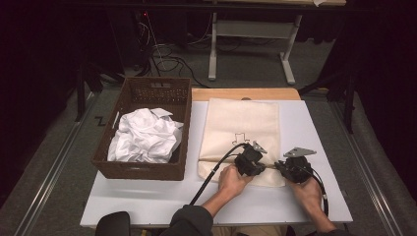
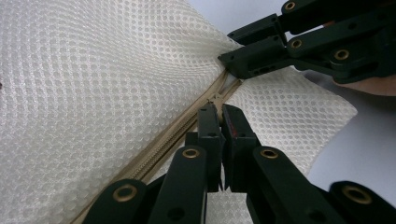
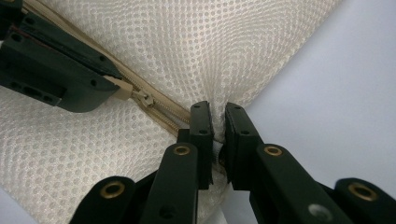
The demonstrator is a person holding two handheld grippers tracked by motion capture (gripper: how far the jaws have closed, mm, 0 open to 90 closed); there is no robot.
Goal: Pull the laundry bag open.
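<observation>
My right gripper (image 3: 217, 114) pinches the bag (image 1: 243, 123) just beside its zipper (image 2: 177, 130) to brace it, while my left gripper (image 2: 219, 114) is clamped on (I think) the pull (image 3: 122, 88) to slide it.

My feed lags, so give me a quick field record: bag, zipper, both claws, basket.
bag: cream mesh bag flat on white table
zipper: runs across near end; pull close to right edge
left claw: shut on pull
right claw: shut on bag mesh at zipper end
basket: brown wicker basket left of bag, holds crumpled white cloth
</observation>
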